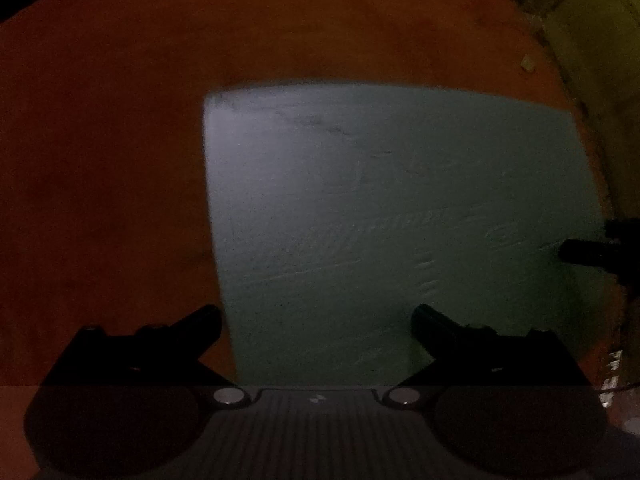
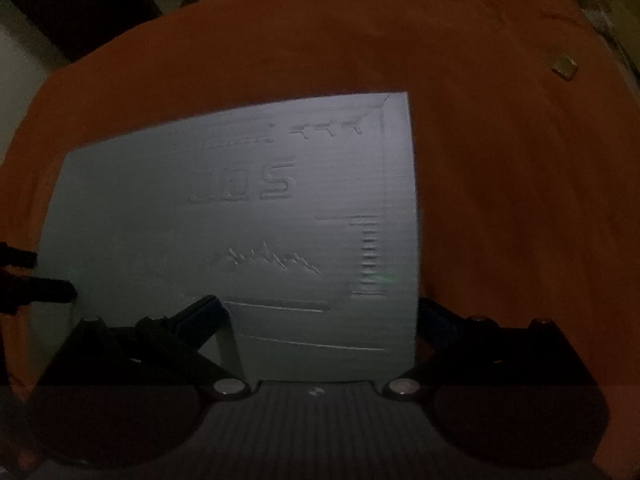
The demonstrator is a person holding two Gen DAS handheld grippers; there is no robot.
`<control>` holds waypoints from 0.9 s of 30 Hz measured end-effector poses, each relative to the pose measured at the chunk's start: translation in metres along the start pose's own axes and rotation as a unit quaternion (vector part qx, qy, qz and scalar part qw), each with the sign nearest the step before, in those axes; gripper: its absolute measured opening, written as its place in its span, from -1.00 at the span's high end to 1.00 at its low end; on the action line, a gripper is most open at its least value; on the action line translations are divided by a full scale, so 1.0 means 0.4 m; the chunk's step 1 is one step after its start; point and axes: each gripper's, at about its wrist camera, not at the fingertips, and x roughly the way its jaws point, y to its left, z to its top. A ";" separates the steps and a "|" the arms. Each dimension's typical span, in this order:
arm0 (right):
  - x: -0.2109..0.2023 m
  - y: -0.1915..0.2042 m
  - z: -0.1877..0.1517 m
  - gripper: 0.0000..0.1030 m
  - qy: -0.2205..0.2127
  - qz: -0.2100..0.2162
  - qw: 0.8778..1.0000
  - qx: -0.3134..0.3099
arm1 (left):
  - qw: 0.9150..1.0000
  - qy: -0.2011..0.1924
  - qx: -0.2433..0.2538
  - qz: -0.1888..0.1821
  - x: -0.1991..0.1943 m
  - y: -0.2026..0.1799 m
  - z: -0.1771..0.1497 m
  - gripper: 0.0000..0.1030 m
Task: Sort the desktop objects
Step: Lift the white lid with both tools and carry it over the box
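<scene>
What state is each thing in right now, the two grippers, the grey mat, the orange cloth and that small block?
Left gripper: open, empty, over the mat.
Right gripper: open, empty, over the mat.
Mat: lying flat on the cloth, nothing on it.
Cloth: spread out under the mat.
Block: resting on the cloth, apart from the mat.

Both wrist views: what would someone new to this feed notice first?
A big pale grey-green mat fills the middle of both views, lying flat on an orange cloth; the right wrist view shows raised markings on it, including upside-down digits. A small tan block sits alone on the cloth at the far right. Both tongs, left and right, hover open and empty over the mat's near edge.
</scene>
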 end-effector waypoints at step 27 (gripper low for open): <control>-0.022 -0.079 -0.045 -1.00 -0.014 0.061 0.998 0.016 | 0.988 -0.119 -0.039 -0.085 0.071 0.052 -0.141 -0.98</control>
